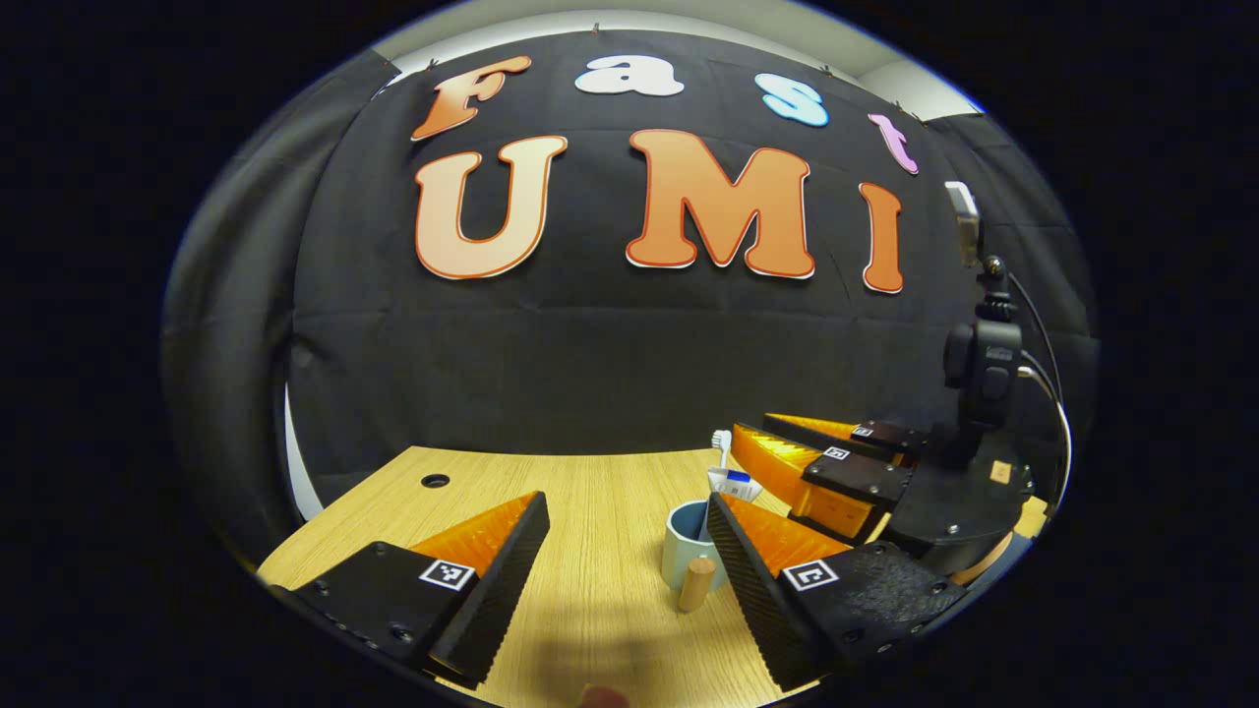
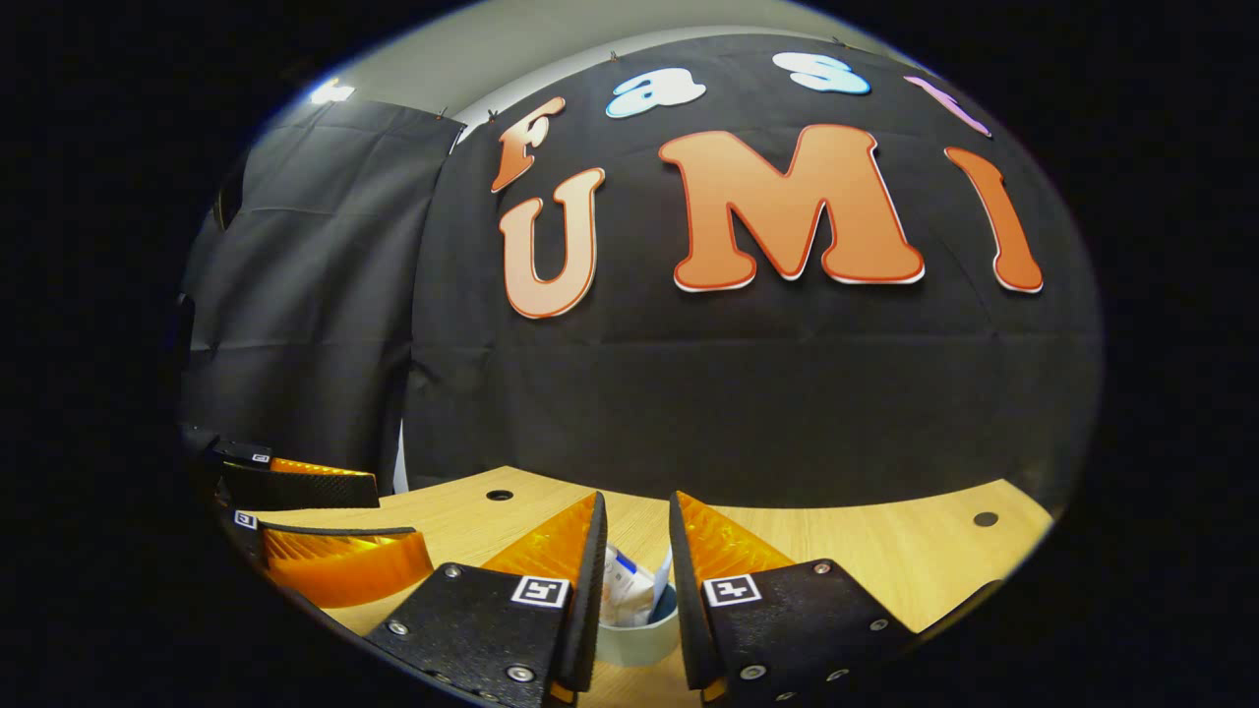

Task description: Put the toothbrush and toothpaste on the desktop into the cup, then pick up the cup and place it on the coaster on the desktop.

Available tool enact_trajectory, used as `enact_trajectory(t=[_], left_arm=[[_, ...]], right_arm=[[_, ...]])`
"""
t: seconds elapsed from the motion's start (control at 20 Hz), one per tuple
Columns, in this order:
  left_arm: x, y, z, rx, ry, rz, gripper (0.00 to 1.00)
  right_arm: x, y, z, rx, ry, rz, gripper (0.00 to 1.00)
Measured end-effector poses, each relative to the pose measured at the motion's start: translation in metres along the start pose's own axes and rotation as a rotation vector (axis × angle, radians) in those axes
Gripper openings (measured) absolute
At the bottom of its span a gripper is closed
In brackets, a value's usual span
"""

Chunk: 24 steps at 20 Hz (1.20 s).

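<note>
The cup point(image 1: 689, 551), judged rigid yet top-heavy with toothbrush point(image 1: 723, 447) and toothpaste point(image 1: 736, 482) inside, is best gripped mid-wall. The left tool point(image 1: 629, 536) is spread wide; the right tool point(image 2: 637, 551) is narrowed around the toothpaste, contact unclear.

A light wooden table point(image 1: 600, 590) with straight grain spans the near part of the scene. A small round hole point(image 1: 435, 481) sits at its far left corner, another hole point(image 2: 986, 518) at the far right. Black cloth point(image 1: 590, 364) hangs behind the table.
</note>
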<state>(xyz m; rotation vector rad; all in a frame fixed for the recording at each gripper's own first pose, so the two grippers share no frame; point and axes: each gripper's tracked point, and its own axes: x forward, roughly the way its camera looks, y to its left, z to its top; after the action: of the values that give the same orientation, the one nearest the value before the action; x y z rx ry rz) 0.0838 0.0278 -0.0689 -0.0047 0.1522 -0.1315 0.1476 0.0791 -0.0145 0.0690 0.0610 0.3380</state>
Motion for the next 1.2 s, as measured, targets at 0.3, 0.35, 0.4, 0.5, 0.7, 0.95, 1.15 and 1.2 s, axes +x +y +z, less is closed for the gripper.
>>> enact_trajectory(t=[0.3,0.35,0.4,0.5,0.7,0.95,1.15,1.2], left_arm=[[0.012,-0.024,-0.001,-0.004,0.034,-0.06,0.97],[0.015,-0.027,-0.002,-0.006,0.05,-0.07,0.97],[0.02,-0.029,-0.004,-0.008,0.069,-0.083,0.98],[0.03,-0.036,-0.012,-0.019,0.118,-0.117,0.97],[0.051,-0.044,-0.027,-0.005,0.229,-0.163,0.98],[0.069,-0.053,-0.048,0.039,0.355,-0.203,0.98],[0.081,-0.062,-0.072,0.041,0.496,-0.251,0.98],[0.084,-0.065,-0.077,0.042,0.533,-0.254,0.97]], right_arm=[[-0.044,-0.031,0.037,-0.019,-0.016,-0.045,0.78],[-0.053,-0.035,0.042,-0.025,-0.018,-0.047,0.84],[-0.062,-0.039,0.048,-0.034,-0.02,-0.053,0.86],[-0.077,-0.046,0.059,-0.046,-0.03,-0.057,0.9],[-0.104,-0.066,0.068,-0.056,-0.009,-0.079,0.92],[-0.131,-0.091,0.069,-0.1,0.022,-0.12,0.94],[-0.147,-0.101,0.064,-0.103,0.038,-0.128,0.93],[-0.15,-0.104,0.063,-0.105,0.034,-0.131,0.94]])
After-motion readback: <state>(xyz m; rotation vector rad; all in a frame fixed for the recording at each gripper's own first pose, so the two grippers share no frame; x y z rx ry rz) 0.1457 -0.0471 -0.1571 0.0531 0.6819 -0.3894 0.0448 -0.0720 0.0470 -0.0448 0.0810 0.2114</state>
